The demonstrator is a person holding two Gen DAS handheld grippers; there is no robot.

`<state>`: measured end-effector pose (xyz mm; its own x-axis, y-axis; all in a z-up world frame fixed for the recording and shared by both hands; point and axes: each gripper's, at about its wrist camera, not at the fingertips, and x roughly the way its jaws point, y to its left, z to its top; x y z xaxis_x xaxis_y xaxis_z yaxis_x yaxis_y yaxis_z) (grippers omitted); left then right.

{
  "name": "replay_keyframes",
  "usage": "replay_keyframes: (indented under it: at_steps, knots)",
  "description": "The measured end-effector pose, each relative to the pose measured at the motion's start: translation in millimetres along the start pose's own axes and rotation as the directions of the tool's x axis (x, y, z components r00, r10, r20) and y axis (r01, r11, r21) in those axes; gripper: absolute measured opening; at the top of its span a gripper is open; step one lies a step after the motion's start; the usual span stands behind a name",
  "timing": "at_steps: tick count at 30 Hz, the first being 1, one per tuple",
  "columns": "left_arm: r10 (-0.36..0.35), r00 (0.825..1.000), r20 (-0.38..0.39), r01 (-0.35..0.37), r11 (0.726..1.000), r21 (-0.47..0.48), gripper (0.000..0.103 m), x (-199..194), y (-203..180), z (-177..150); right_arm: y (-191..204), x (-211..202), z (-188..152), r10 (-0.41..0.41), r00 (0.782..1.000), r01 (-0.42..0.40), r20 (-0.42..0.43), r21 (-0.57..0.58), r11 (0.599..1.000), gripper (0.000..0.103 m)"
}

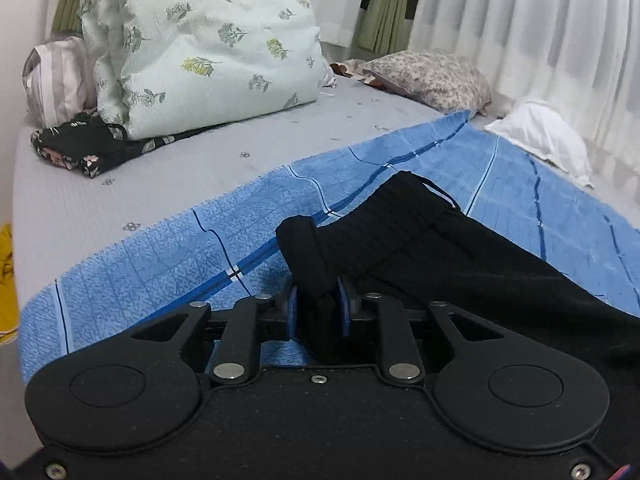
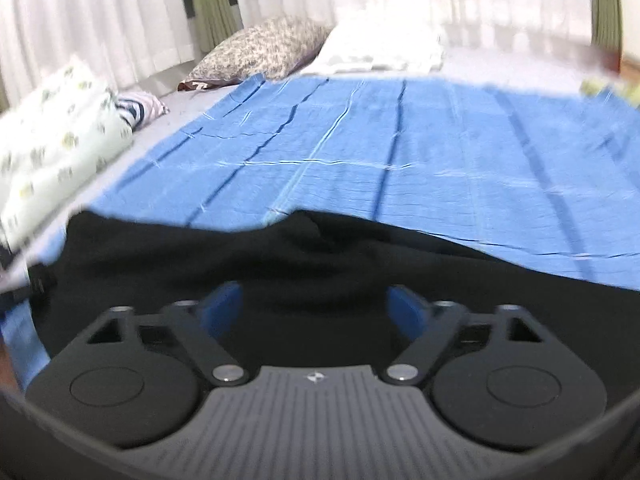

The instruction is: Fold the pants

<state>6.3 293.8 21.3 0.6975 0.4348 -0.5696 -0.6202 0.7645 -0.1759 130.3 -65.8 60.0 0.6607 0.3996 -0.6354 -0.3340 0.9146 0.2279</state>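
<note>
Black pants (image 1: 440, 248) lie on a blue checked towel (image 1: 168, 248) on the bed. My left gripper (image 1: 319, 308) is shut on a bunched fold of the pants edge, which sticks up between its blue pads. The elastic waistband with a drawstring loop lies beyond it. In the right wrist view the pants (image 2: 280, 256) spread across the near towel (image 2: 400, 152). My right gripper (image 2: 316, 308) is open, its blue pads wide apart over the black cloth. That view is blurred.
A folded floral quilt (image 1: 200, 48) and a dark floral garment (image 1: 80, 144) lie at the far left of the grey bed sheet (image 1: 100, 208). A patterned pillow (image 1: 432, 76) and a white cloth (image 1: 544, 136) lie by the white curtains (image 1: 540, 28).
</note>
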Motion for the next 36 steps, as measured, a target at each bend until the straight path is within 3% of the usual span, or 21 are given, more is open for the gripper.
replay_keyframes:
  at_steps: [2,4,7,9,10,12,14,19,23,26,32,36]
  knots:
    - [-0.012,1.000,0.008,0.012,1.000,-0.012,0.021,1.4,4.2,-1.1,-1.8,27.6,13.0,0.026,0.998,-0.023,-0.048,0.057,0.998,0.068]
    - [-0.020,1.000,0.019,0.020,1.000,-0.021,0.021,4.1,7.1,-1.7,-4.5,50.3,20.7,0.015,0.997,-0.009,-0.070,0.079,0.997,0.067]
    - [-0.029,0.999,0.037,0.029,0.999,-0.026,0.022,4.9,8.7,-5.0,-3.0,76.5,26.9,-0.039,0.997,0.042,-0.065,0.052,0.998,0.082]
    - [-0.041,0.998,0.049,0.043,0.998,-0.039,0.022,5.2,11.3,-7.8,-2.7,87.3,28.3,-0.101,0.994,0.102,-0.048,0.020,0.995,0.066]
    - [-0.049,0.997,0.053,0.052,0.998,-0.048,0.022,5.5,13.1,-8.5,-3.4,91.1,29.3,-0.130,0.991,0.130,-0.042,0.012,0.991,0.043]
    - [-0.069,0.996,0.055,0.073,0.995,-0.066,0.024,6.1,16.9,-8.9,-12.4,101.3,32.8,-0.150,0.988,0.151,-0.031,0.022,0.988,0.037]
    - [-0.079,0.995,0.057,0.084,0.994,-0.074,0.025,6.8,18.7,-9.0,-18.2,107.3,35.5,-0.145,0.989,0.146,-0.025,0.034,0.989,0.048]
    - [-0.081,0.995,0.059,0.085,0.993,-0.076,0.025,6.7,18.5,-10.0,-13.4,118.0,33.2,-0.182,0.983,0.183,0.020,-0.060,0.981,0.062]
    - [-0.081,0.995,0.060,0.085,0.994,-0.075,0.025,6.5,18.3,-10.0,-15.5,90.3,29.0,-0.138,0.990,0.138,0.034,-0.004,0.990,0.080]
    - [-0.080,0.995,0.060,0.085,0.994,-0.074,0.025,6.5,18.2,-10.0,-5.0,59.4,15.7,-0.102,0.992,0.107,0.075,-0.067,0.992,0.087]
    - [-0.080,0.995,0.059,0.084,0.994,-0.074,0.025,6.4,18.0,-10.2,21.9,9.6,-34.6,0.042,0.998,-0.032,0.043,-0.216,0.976,0.092]
    - [-0.073,0.996,0.056,0.076,0.995,-0.066,0.025,6.2,17.3,-9.5,23.8,-7.4,-73.5,0.031,0.999,-0.035,-0.020,-0.264,0.964,0.092]
